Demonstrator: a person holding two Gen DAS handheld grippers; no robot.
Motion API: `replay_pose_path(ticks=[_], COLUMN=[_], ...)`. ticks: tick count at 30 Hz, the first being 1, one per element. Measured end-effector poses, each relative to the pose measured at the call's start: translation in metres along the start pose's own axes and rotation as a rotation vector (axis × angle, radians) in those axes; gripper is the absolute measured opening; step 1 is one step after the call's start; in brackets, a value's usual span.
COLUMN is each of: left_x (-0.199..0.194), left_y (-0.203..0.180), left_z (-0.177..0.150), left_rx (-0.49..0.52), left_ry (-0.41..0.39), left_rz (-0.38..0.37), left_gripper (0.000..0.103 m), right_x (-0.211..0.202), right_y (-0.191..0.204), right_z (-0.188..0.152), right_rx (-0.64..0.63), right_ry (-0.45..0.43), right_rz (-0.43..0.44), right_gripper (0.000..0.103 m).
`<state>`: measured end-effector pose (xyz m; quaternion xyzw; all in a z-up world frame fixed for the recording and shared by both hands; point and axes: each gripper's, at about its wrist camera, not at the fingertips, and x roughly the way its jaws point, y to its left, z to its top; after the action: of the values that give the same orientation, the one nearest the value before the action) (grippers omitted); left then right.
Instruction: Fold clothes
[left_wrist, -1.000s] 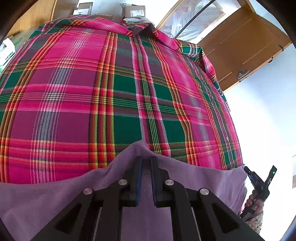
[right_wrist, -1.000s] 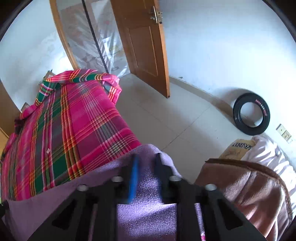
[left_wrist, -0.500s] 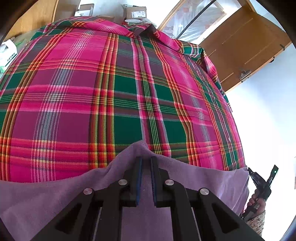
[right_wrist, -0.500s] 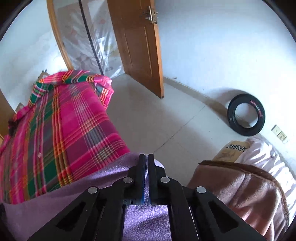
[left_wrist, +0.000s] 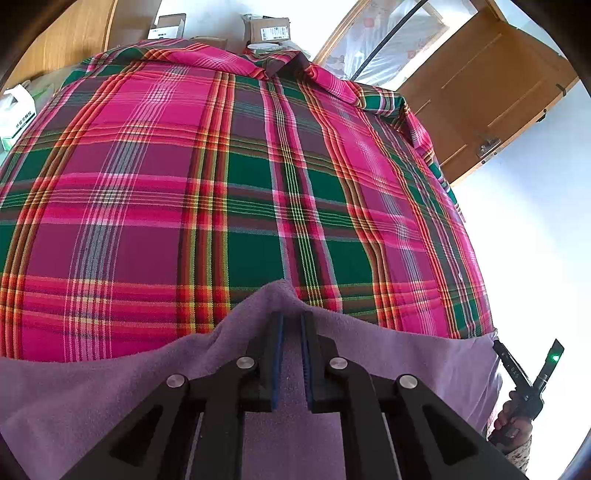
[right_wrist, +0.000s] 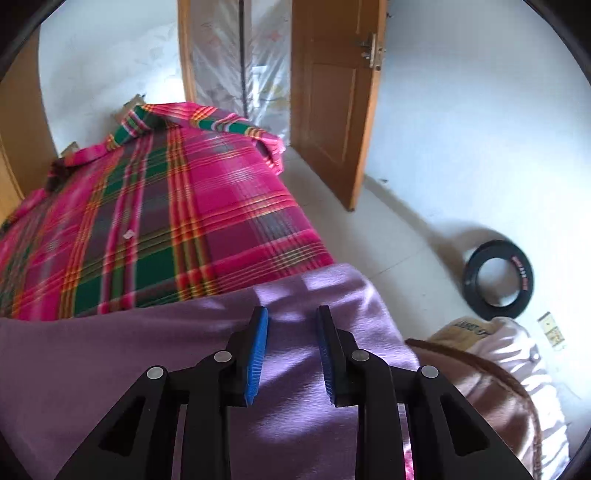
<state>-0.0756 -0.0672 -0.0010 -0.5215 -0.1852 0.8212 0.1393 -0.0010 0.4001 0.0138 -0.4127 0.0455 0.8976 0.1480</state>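
A: What is the left gripper (left_wrist: 291, 321) doing?

B: Its blue pads are close together with a raised pinch of the purple cloth (left_wrist: 110, 387) between them. The cloth peaks up just at the tips.

A: And the right gripper (right_wrist: 291, 325)?

B: Its fingers (right_wrist: 258, 339) stand well apart. The cloth (right_wrist: 147, 339) lies under and between them, but nothing is clamped there.

A: Where does the cloth lie?

B: On the near edge of the plaid sheet (left_wrist: 221, 184), spread across it from side to side. In the right view its corner hangs past the sheet's edge, over the floor (right_wrist: 388, 236).

A: Can you see a hand?

B: In the left view, at the far right edge, a hand (left_wrist: 515, 424) grips the handle of the other gripper, which points upward with a green light on it.

A: What else is around?

B: A wooden door (right_wrist: 332, 103), a black tyre (right_wrist: 498, 284) on the floor, and a brown blanket (right_wrist: 491, 391) at lower right.
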Motion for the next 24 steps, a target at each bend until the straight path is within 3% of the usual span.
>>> replay_pose_path(ticks=[3,7,9,11,17,24], left_x=[0.000,-0.001,-0.001,-0.002,-0.009,-0.028], left_y=[0.000,-0.003,-0.005,-0.005,-0.006,0.007], left_z=[-0.001,-0.002,-0.003,-0.004,-0.010,-0.025], left_rx=[0.006,0.021,0.033,0.039,0.048,0.044], left_ry=[-0.006,-0.012,-0.014,-0.016,-0.020,-0.048], left_rz=[-0.001,0.012,0.022,0.032,0.053,0.094], left_gripper=[0.009,0.009,0.009,0.009,0.010,0.011], right_x=[-0.006,-0.024,-0.022,-0.017,-0.025,-0.063], right_y=[0.004,0.031,0.045,0.055,0.060,0.102], right_z=[0.002,-0.006,-0.013,-0.018,-0.014,-0.035], right_rx=[-0.005,-0.086,-0.138,-0.178,-0.163,-0.244], right_ry=[-0.002,-0.044,-0.024,-0.005,0.003,-0.058], right_rz=[-0.067,0.048,0.061,-0.009,-0.084,0.092], right_gripper=[0.028,0.028,0.028,0.028,0.032,0.032])
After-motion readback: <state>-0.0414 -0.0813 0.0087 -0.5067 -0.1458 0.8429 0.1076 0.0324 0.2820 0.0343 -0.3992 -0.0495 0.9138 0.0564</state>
